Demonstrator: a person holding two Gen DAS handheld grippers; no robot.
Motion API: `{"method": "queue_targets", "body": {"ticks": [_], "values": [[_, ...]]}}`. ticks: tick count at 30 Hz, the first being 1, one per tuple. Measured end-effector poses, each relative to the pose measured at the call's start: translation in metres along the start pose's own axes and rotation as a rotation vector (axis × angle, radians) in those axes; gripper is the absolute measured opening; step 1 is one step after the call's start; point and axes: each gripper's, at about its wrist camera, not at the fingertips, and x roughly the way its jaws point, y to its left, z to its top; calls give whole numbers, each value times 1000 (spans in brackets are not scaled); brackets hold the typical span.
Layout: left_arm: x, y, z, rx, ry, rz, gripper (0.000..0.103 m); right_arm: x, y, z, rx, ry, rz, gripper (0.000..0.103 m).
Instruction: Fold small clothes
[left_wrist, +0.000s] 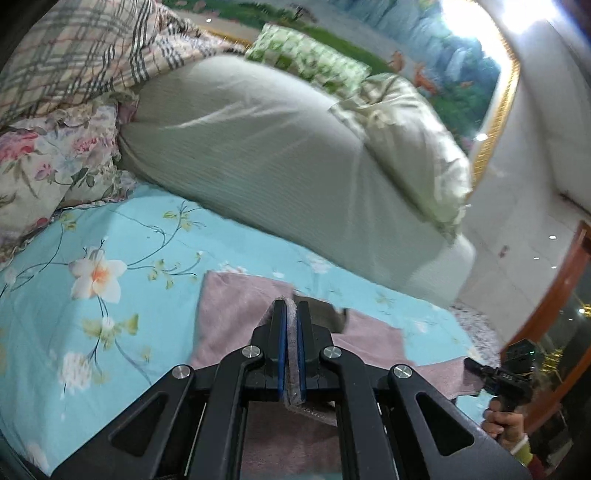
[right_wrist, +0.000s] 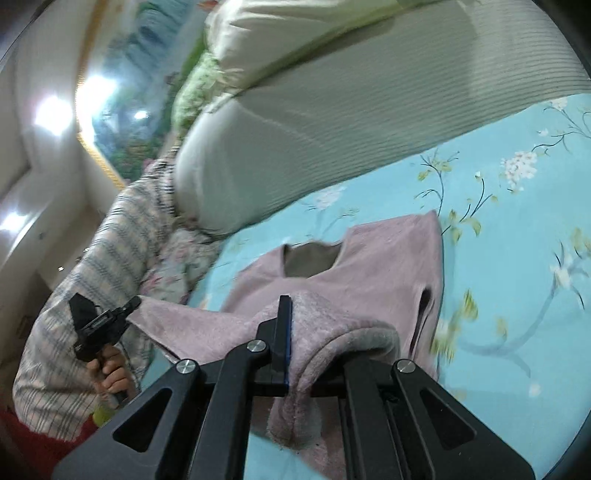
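Observation:
A small pink fleece garment (left_wrist: 236, 317) lies on the light blue floral bedsheet (left_wrist: 110, 240). My left gripper (left_wrist: 291, 310) is shut on a fold of its edge, the cloth pinched between the blue pads. In the right wrist view the garment (right_wrist: 380, 266) shows its neck opening (right_wrist: 310, 260) facing away. My right gripper (right_wrist: 295, 306) is shut on the garment's near edge; cloth drapes over the right finger and hides it. Each gripper shows in the other's view, at the right edge of the left wrist view (left_wrist: 498, 376) and at the left of the right wrist view (right_wrist: 99, 321).
A large grey-green ribbed pillow (left_wrist: 266, 155) lies across the bed behind the garment. Plaid and floral bedding (left_wrist: 66, 110) is piled at the far left. A green patterned cushion (left_wrist: 306, 51) and a painted wall mural (left_wrist: 443, 55) stand behind. The bedsheet (right_wrist: 517, 221) stretches right of the garment.

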Motion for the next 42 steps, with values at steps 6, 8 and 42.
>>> {"method": "queue_targets", "body": {"ticks": [6,8,42], "values": [[81,17,9,18,86,125,3,58,-39,23,84,77,-89,5],[105,28,9,7,117,159,3,76,-49,25,102,108,-107,5],[243,2,-51,229,479,257,48,131,-46,31,-85,202,-410,44]]}}
